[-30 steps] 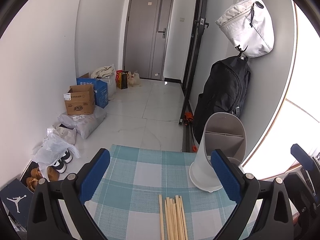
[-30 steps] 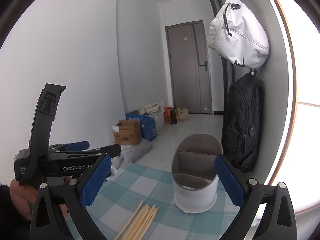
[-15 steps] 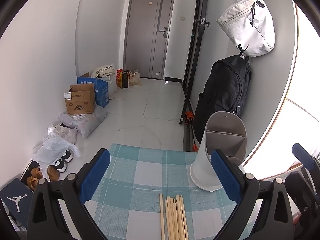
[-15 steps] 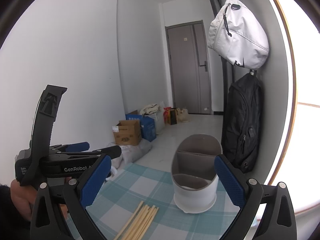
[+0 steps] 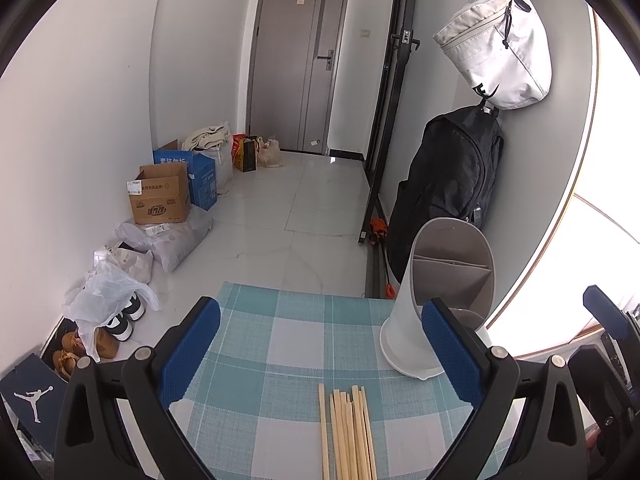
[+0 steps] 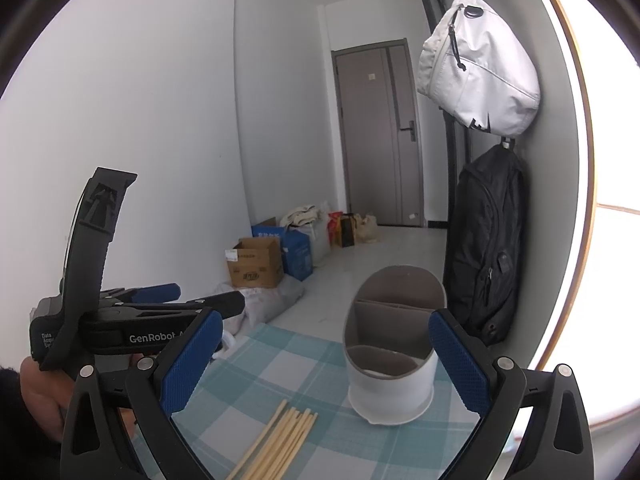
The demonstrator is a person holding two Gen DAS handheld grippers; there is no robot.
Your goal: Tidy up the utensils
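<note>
Several wooden chopsticks [image 5: 347, 432] lie side by side on a teal and white checked cloth [image 5: 280, 344]; they also show in the right wrist view [image 6: 280, 440]. A white utensil holder [image 5: 436, 304] with grey divided compartments stands upright at the cloth's far right, also in the right wrist view [image 6: 390, 360]. My left gripper [image 5: 320, 356] is open and empty above the chopsticks. My right gripper [image 6: 326, 364] is open and empty, near the holder. The left gripper's body shows at the left of the right wrist view [image 6: 132, 320].
Beyond the table's far edge is a tiled floor with cardboard boxes [image 5: 162, 196], bags and shoes [image 5: 120, 320] along the left wall. A black backpack [image 5: 452, 184] and a white bag [image 5: 496, 48] hang on the right wall. A grey door [image 5: 300, 68] stands at the back.
</note>
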